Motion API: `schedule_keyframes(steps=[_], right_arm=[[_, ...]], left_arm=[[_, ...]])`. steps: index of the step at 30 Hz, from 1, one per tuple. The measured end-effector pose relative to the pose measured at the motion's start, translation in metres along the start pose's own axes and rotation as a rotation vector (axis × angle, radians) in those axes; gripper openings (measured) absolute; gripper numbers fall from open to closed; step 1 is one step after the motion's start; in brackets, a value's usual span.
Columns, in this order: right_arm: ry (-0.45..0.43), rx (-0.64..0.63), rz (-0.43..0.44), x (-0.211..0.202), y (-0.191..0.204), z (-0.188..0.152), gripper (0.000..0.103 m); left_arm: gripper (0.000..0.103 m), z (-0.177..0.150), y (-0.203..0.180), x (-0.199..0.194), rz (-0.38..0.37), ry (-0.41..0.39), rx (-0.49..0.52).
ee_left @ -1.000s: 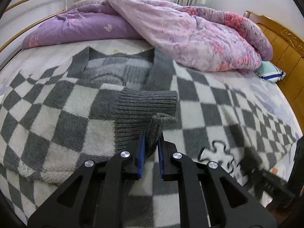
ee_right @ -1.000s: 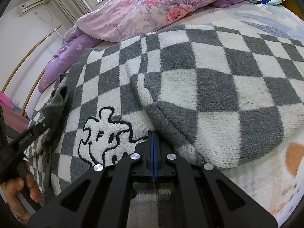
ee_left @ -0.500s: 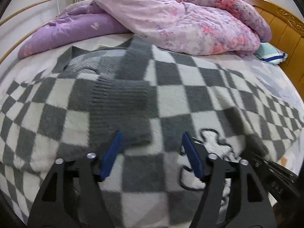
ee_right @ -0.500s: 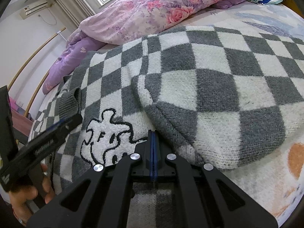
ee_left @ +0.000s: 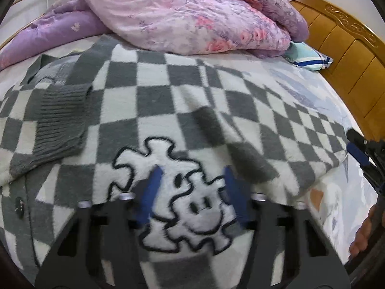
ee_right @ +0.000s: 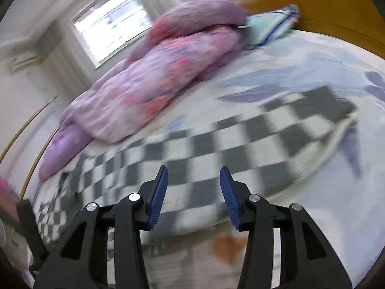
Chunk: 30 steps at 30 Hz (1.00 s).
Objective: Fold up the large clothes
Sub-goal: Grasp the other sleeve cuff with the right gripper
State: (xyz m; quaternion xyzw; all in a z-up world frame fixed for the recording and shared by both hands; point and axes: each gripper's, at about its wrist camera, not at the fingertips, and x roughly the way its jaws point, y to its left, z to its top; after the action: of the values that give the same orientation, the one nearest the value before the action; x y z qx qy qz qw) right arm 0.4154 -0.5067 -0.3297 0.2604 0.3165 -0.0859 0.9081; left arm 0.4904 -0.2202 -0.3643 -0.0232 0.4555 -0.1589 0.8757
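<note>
Checkered cardigan spread flat on the bed, ribbed cuff already folded inward; left gripper part-open, just narrowing, empty over the cartoon patch; right gripper just parted, holding nothing, likely repositioning.

Motion blur smears the quilt and checkered cardigan.

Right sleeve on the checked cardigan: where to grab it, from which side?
Take the right sleeve at its outer end near the bed edge, coming in from the right, by the right gripper. It lies flat and spread outward, so that end is free to lift and fold across.
</note>
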Motion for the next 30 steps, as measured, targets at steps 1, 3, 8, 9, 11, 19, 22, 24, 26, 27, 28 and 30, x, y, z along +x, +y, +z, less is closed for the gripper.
schedule_keyframes(steps=[1, 3, 8, 9, 11, 19, 22, 24, 26, 27, 28, 30], right_arm=[[-0.006, 0.017, -0.027, -0.002, -0.018, 0.006, 0.043], [-0.012, 0.058, -0.051, -0.004, -0.042, 0.013, 0.043], [-0.005, 0.235, -0.074, -0.004, -0.105, 0.024, 0.043], [-0.01, 0.277, -0.071, -0.004, -0.118, 0.026, 0.043], [0.002, 0.328, -0.072, -0.001, -0.135, 0.03, 0.043], [0.038, 0.397, -0.005, 0.023, -0.145, 0.037, 0.044], [0.103, 0.459, -0.045, 0.041, -0.146, 0.031, 0.044], [0.093, 0.475, -0.057, 0.045, -0.144, 0.027, 0.041], [0.064, 0.436, -0.097, 0.044, -0.139, 0.027, 0.016], [0.047, 0.413, -0.102, 0.042, -0.135, 0.028, 0.013], [0.023, 0.375, -0.115, 0.037, -0.127, 0.031, 0.01], [0.002, 0.304, -0.155, 0.031, -0.114, 0.036, 0.01]], left_arm=[[0.019, 0.001, -0.002, 0.002, 0.0, -0.001, 0.001], [0.01, 0.002, -0.008, 0.008, 0.006, 0.01, 0.017], [0.007, -0.004, -0.027, 0.027, 0.001, 0.046, 0.106], [0.007, -0.004, -0.028, 0.031, 0.008, 0.056, 0.118], [0.007, -0.002, -0.027, 0.038, 0.0, 0.079, 0.107], [0.006, -0.003, -0.027, 0.044, 0.002, 0.095, 0.125], [0.006, -0.003, -0.025, 0.045, -0.006, 0.095, 0.118], [0.006, -0.003, -0.022, 0.046, -0.021, 0.095, 0.113], [0.005, -0.003, -0.021, 0.046, -0.033, 0.089, 0.117], [0.005, -0.004, -0.021, 0.046, -0.039, 0.085, 0.121], [0.005, -0.004, -0.018, 0.045, -0.054, 0.082, 0.123], [0.005, -0.001, -0.013, 0.042, -0.096, 0.086, 0.109]])
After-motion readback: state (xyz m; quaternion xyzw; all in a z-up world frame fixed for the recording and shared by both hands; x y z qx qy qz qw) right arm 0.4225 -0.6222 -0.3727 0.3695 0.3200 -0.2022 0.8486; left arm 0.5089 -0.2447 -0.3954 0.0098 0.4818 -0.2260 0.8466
